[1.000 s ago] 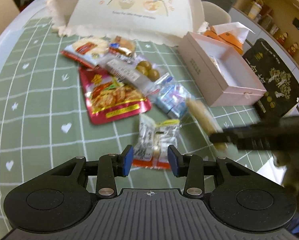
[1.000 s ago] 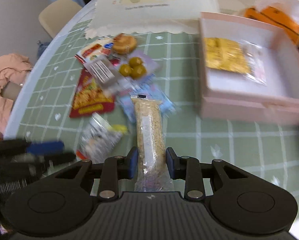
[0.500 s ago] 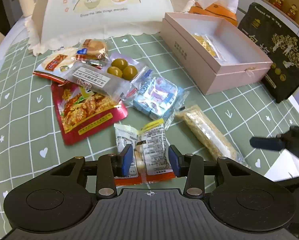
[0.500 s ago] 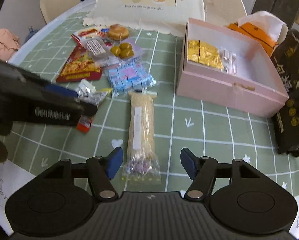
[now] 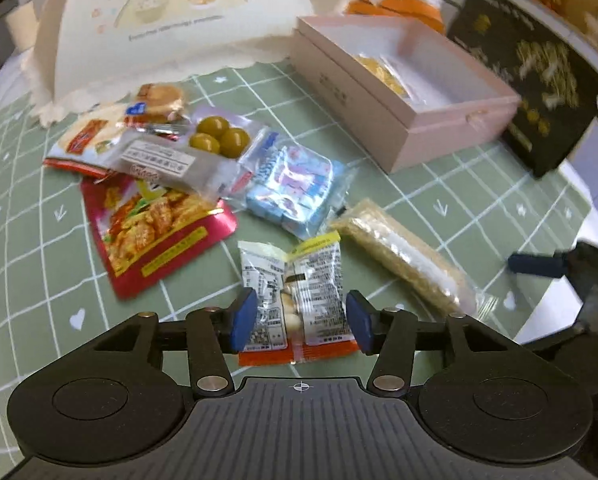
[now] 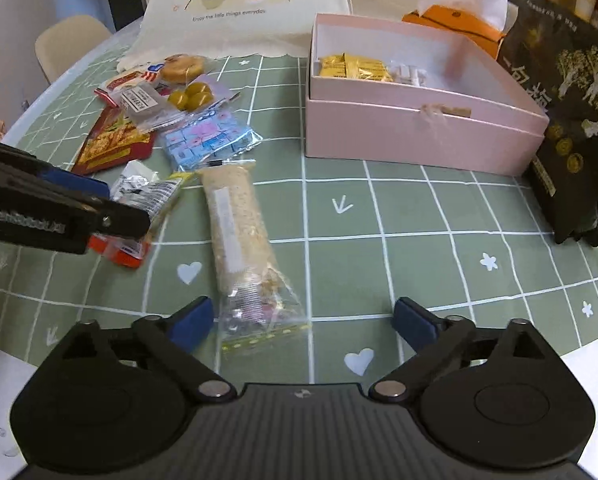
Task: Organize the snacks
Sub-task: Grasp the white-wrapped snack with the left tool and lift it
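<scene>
My left gripper [image 5: 301, 322] hovers low over a small clear packet with an orange end [image 5: 299, 296]. The packet lies on the green tablecloth between the blue pads, and the jaws are opening without pressing it. In the right wrist view, one of the left gripper's fingers [image 6: 111, 216] reaches over that packet [image 6: 151, 196]. My right gripper [image 6: 303, 322] is opening wide. The long rice bar [image 6: 237, 224] lies loose on the cloth, its near end by the left pad. The open pink box [image 6: 419, 136] holds yellow packets [image 6: 355, 68].
A pile of snacks lies left of the box: a red pouch [image 5: 155, 228], a blue candy bag [image 5: 291, 184], green balls [image 5: 219, 138]. Behind stands a cream food cover [image 5: 171, 20]. A black bag [image 6: 571, 120] and an orange tissue box [image 6: 455, 20] flank the pink box. The table edge is near, at the right.
My right gripper opened and let go of the rice bar, which now lies on the cloth. My left gripper shifted over the small packet and its jaws widened.
</scene>
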A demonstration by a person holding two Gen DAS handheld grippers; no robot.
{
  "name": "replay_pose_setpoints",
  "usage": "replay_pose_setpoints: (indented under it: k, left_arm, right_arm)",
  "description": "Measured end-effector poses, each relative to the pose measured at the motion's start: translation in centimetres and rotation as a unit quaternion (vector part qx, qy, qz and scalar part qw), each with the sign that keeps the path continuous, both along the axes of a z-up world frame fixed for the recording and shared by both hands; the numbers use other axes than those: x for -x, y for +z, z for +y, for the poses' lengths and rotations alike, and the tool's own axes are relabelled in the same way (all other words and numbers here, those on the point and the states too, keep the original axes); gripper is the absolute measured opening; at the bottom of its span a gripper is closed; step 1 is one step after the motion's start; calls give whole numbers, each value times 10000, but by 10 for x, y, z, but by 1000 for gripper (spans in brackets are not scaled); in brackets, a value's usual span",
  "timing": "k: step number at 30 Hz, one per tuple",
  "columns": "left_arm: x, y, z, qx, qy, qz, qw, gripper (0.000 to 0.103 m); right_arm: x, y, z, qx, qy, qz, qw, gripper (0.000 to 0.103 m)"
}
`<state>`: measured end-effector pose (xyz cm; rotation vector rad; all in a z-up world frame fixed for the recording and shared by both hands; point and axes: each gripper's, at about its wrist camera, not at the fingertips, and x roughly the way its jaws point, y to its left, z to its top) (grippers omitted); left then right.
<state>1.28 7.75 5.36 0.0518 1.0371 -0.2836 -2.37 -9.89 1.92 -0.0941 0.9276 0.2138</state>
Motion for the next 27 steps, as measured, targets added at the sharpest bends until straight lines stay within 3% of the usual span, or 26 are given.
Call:
replay_pose_setpoints:
  k: [4, 7, 11, 21, 27]
  left_arm:
    - [1, 5, 9, -181, 370, -141, 9991, 51]
    - [-9, -6, 12, 144, 409, 272, 9987, 52]
    - [-15, -11, 9, 600, 457, 478, 9960, 52]
    - [-17, -16, -11, 466, 182, 286, 9983, 56]
    - [-22, -17, -4, 932, 434, 537, 9933, 54]
  right_arm:
    - [3, -4, -1, -53, -107, -129, 9998, 103]
    - [5, -4, -1, -63, -144, -199, 9997, 103]
    - [6, -4, -1, -70, -155, -224, 9996, 103]
    - [11, -6, 4, -79, -221, -327, 9992, 103]
    - [13, -6, 11, -85, -180, -394, 9990, 103]
